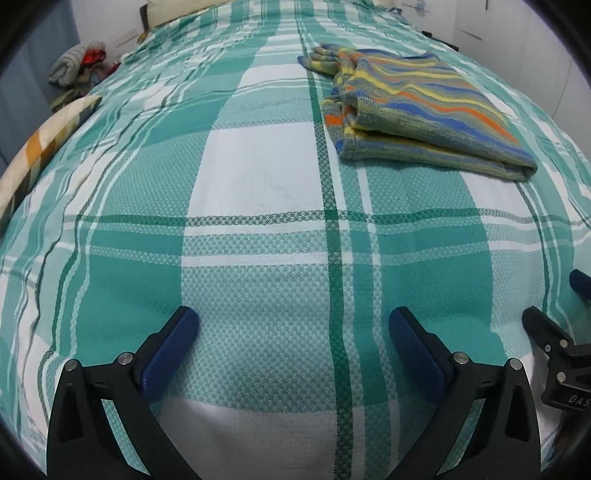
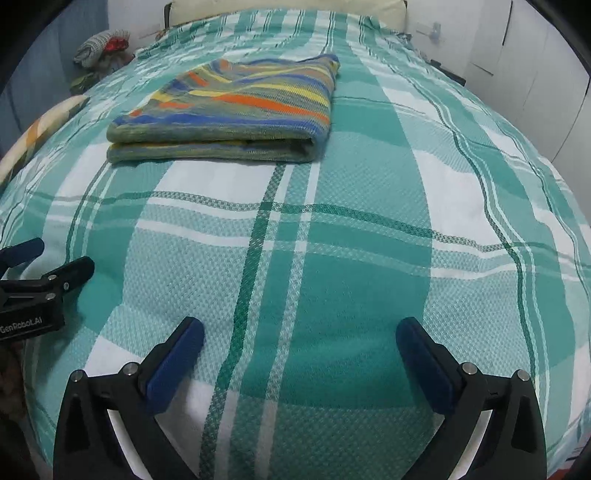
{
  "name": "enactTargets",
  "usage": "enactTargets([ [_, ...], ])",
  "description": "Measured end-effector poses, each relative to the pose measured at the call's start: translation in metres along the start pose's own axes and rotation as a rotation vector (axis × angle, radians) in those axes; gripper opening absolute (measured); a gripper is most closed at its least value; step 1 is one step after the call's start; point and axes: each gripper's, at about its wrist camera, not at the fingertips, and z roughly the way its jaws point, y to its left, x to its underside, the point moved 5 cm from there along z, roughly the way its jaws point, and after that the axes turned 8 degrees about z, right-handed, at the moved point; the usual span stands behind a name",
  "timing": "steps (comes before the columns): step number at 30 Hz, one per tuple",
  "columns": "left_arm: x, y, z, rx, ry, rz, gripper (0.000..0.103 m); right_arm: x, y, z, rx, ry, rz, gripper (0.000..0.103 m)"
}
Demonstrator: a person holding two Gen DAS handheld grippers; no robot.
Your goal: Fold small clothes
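Note:
A striped knit garment point(image 1: 424, 110) in blue, yellow, orange and green lies folded on the green-and-white plaid bed cover point(image 1: 258, 229). It sits far ahead and to the right in the left wrist view, and far ahead and to the left in the right wrist view point(image 2: 229, 110). My left gripper point(image 1: 293, 325) is open and empty, low over the near part of the bed. My right gripper point(image 2: 300, 334) is open and empty too, beside the left one. Each gripper shows at the edge of the other's view: the right one point(image 1: 554, 314), the left one point(image 2: 48, 258).
A pillow with an orange pattern point(image 1: 40, 155) lies at the bed's left edge. A pile of bundled clothes point(image 1: 79, 62) sits beyond the far left corner. A cream headboard cushion point(image 2: 288, 9) is at the far end. White cabinet doors point(image 2: 535, 74) stand to the right.

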Motion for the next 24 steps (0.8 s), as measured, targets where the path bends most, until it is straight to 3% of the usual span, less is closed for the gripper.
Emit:
enactTargets([
  [11, 0.004, 0.0, 0.002, 0.005, 0.021, 0.0, 0.103, -0.005, 0.003, 0.008, 0.013, 0.025, 0.002, 0.103],
  [16, 0.003, 0.004, -0.004, 0.054, 0.03, -0.009, 0.103, -0.006, 0.001, 0.003, -0.005, 0.031, 0.044, 0.103],
  [18, 0.003, 0.008, -0.008, 0.069, 0.023, -0.017, 0.103, -0.007, -0.001, 0.0, -0.011, 0.046, 0.067, 0.103],
  [21, 0.008, 0.014, -0.022, 0.032, 0.001, -0.041, 0.103, -0.009, -0.002, -0.008, -0.022, 0.078, 0.085, 0.103],
  [24, 0.009, 0.017, -0.047, 0.006, -0.062, -0.038, 0.103, -0.01, -0.007, -0.027, -0.056, 0.054, 0.135, 0.103],
])
